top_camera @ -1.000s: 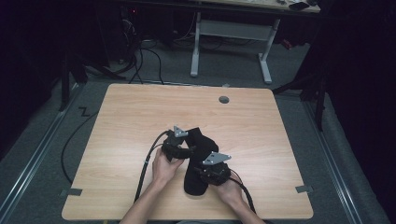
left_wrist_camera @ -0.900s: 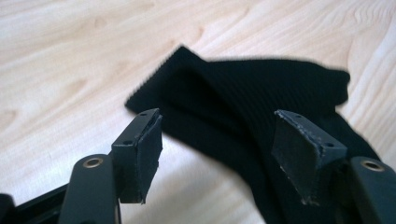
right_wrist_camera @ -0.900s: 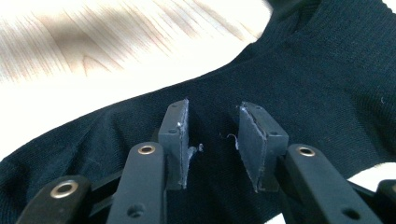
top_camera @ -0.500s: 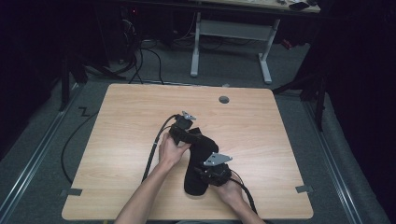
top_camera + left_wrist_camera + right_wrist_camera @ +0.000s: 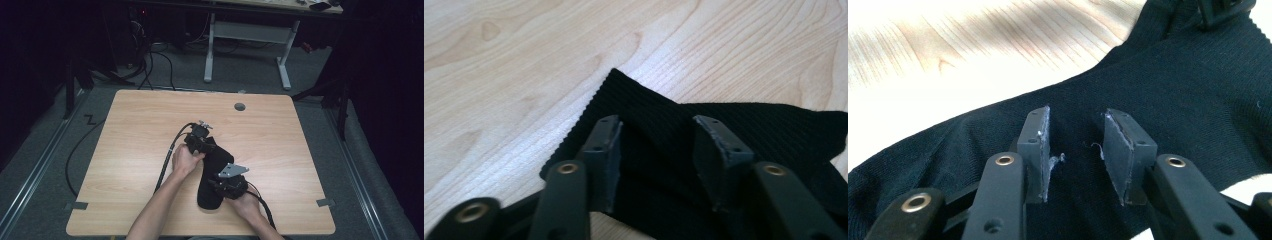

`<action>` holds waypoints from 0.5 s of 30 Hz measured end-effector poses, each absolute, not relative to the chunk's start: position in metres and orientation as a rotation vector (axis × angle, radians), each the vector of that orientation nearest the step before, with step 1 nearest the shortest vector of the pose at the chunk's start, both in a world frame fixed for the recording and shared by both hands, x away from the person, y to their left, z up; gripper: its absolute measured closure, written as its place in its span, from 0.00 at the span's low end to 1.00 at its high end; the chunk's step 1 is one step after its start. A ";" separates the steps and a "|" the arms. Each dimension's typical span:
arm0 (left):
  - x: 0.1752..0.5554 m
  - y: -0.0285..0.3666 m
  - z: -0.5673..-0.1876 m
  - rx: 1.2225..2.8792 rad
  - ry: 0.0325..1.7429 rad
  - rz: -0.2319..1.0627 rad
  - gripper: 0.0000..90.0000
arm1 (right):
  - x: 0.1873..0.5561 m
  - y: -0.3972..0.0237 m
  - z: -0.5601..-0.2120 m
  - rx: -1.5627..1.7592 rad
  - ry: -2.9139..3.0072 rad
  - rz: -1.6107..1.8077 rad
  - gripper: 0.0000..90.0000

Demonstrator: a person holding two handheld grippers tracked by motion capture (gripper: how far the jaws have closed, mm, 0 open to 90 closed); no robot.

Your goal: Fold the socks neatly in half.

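A black sock (image 5: 212,167) lies lengthwise on the wooden table (image 5: 140,125). My left gripper (image 5: 206,149) is at its far end, over the ribbed cuff (image 5: 744,125). Its jaws have just been closing and still stand apart in the left gripper view (image 5: 656,145), with cuff fabric lying under and between them. My right gripper (image 5: 219,181) is at the sock's near end. In the right gripper view (image 5: 1075,145) its jaws stand apart, low over the smooth knit (image 5: 1188,90), and the pads do not pinch it. The other gripper (image 5: 1220,10) shows at the top right of that view.
A round cable hole (image 5: 240,106) sits near the table's far edge. The left gripper's black cable (image 5: 167,157) runs across the table beside the forearm. A white desk frame (image 5: 245,35) and floor cables stand beyond the table.
My left hand has carried its gripper away from me and slightly right, along the sock to its far end. The right hand and the sock have stayed put.
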State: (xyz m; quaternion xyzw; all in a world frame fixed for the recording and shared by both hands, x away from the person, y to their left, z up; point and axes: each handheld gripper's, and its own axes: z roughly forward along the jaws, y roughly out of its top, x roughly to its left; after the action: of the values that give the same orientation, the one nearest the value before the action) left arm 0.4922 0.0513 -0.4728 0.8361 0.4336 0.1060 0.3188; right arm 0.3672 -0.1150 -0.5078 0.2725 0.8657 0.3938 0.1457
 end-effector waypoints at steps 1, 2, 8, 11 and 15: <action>0.492 0.051 -0.474 2.203 1.133 0.267 0.64 | 0.367 -0.115 -0.508 0.785 2.493 1.134 0.70; 0.492 0.051 -0.474 2.206 1.126 0.260 0.68 | 0.367 -0.115 -0.508 0.784 2.493 1.134 0.71; 0.492 0.051 -0.473 2.231 1.069 0.247 0.90 | 0.367 -0.115 -0.508 0.783 2.492 1.135 0.71; 0.492 0.051 -0.471 2.220 1.064 0.248 0.94 | 0.367 -0.115 -0.508 0.781 2.492 1.131 0.70; 0.491 0.053 -0.466 2.178 1.054 0.294 0.84 | 0.367 -0.115 -0.508 0.787 2.490 1.129 0.71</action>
State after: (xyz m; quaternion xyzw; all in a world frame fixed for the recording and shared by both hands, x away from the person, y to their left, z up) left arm 0.4913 0.0533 -0.4658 0.8389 0.4058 0.1131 0.3447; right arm 0.3665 -0.1148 -0.5078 0.2734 0.8656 0.3926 0.1476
